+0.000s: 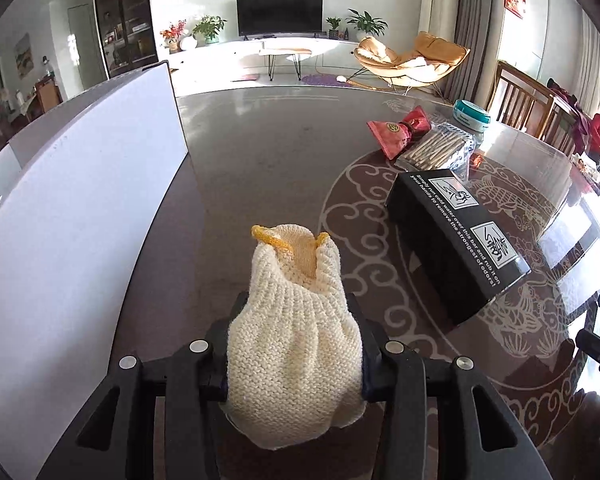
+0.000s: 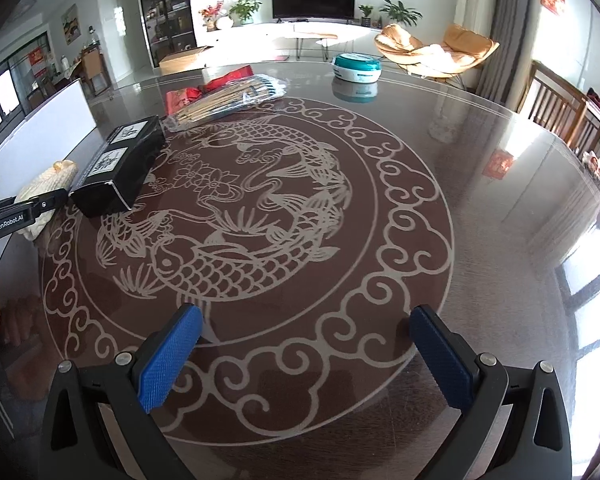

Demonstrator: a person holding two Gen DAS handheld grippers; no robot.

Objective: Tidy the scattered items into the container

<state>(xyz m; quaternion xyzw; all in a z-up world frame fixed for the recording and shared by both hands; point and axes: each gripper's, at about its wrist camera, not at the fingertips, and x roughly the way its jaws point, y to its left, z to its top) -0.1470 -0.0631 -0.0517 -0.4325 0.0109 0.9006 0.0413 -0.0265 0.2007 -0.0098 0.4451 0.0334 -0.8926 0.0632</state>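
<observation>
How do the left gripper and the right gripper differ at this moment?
The left gripper is clamped on a cream knitted pouch, while the right gripper holds nothing. The left fingers stand close together against the knit, while the right fingers are spread wide, showing blue pads. Both point down over the dark patterned table.

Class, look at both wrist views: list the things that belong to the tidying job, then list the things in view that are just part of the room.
Belonging to the job:
- cream knitted pouch, gripped in the left tongs
- black box
- pack of sticks
- red packet
- teal round tin
- white container

Just around:
- television
- tan lounge chair
- potted plants
</observation>
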